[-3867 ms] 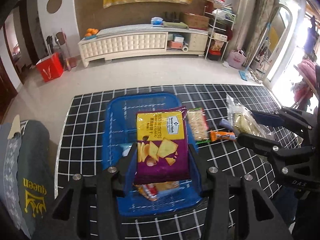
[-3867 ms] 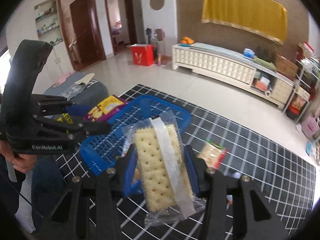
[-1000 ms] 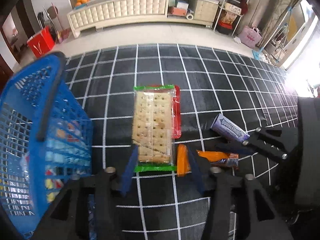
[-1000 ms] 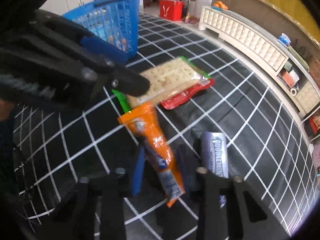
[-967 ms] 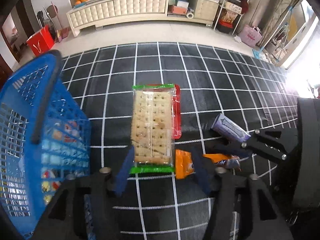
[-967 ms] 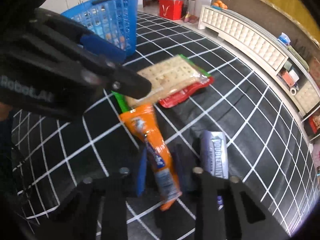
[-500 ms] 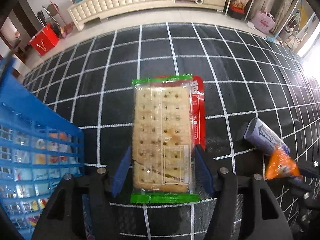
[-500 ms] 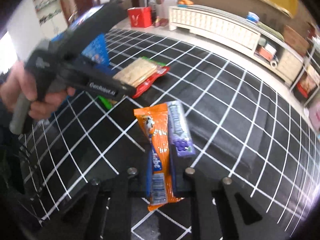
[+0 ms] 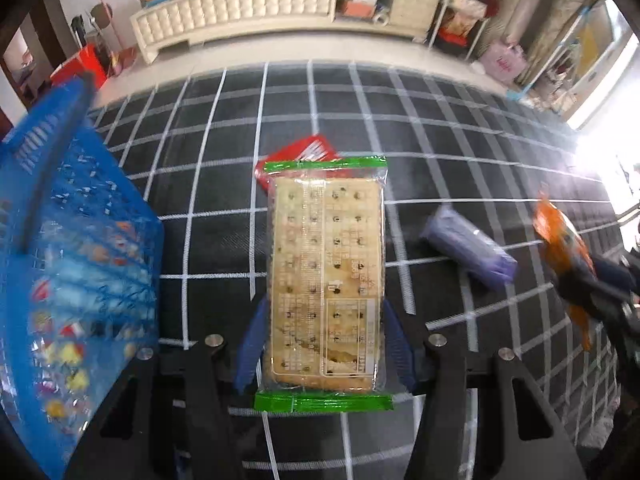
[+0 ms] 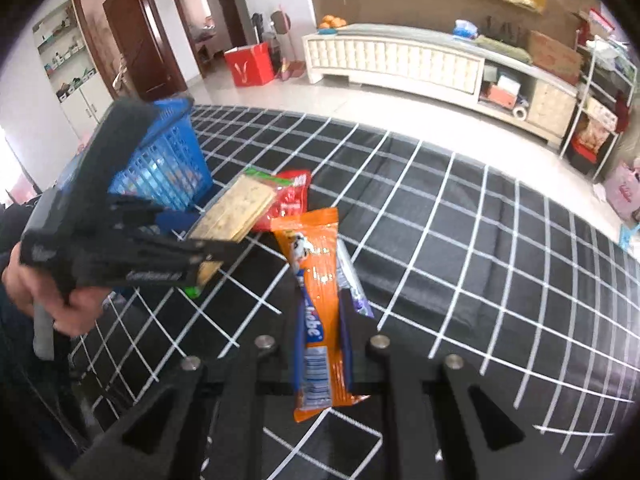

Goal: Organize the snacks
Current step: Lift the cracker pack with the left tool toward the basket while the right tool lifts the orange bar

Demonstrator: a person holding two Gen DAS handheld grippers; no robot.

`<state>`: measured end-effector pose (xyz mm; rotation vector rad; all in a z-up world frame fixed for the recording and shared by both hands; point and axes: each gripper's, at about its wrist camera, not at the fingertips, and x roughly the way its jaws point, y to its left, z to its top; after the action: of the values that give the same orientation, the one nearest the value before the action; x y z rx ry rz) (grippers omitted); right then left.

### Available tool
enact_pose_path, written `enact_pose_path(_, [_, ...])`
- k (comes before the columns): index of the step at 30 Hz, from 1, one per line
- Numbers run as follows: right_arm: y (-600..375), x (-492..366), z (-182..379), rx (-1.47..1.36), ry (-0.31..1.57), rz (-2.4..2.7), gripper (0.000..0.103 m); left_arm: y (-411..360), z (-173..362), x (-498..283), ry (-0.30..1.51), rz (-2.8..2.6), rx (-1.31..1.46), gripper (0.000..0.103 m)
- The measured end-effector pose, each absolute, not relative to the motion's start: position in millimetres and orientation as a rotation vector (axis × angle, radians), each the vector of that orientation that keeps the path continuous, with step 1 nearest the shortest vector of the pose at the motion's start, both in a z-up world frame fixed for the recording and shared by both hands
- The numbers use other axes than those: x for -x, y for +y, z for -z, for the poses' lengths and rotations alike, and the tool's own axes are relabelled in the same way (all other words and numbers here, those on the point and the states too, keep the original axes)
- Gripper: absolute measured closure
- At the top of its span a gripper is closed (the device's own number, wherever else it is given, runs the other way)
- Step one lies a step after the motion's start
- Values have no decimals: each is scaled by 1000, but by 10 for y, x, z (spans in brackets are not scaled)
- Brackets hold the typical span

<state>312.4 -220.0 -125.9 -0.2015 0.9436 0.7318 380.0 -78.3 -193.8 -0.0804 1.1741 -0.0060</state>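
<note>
Up comes the cracker pack (image 9: 325, 276) off the cloth, where a second ago it lay flat over the red packet (image 9: 298, 156)! It's a long clear wrapper with green crimped ends, pale dimpled crackers showing through, and the left gripper (image 9: 324, 344) has it pinched between its blue pads. Over on the right, the right gripper (image 10: 322, 344) is clamped on the orange bar (image 10: 316, 300), a glossy foil stick hanging upright, lifted clear too. The purple bar (image 9: 470, 246) lies alone on the cloth, a short rounded wrapper just right of the crackers. To the left stands the blue basket (image 10: 168, 164), a plastic lattice with bright wrappers showing through its mesh. Underneath it all spreads the black cloth (image 10: 480, 240), gridded in white lines. A hand (image 10: 52, 304) grips the left tool's handle.
</note>
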Motion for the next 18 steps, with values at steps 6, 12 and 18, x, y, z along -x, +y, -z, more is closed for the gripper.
enact_pose_path(6, [-2161, -2915, 831, 179, 890, -706, 84, -790, 1311, -3391, 1049, 54, 58, 51])
enact_pose_path(12, [-1797, -2686, 440, 185, 835, -723, 84, -448, 783, -2973, 947, 67, 80, 51])
enact_pose_path(18, [-1237, -2504, 259, 211, 804, -778, 84, 169, 528, -2492, 912, 10, 96, 50])
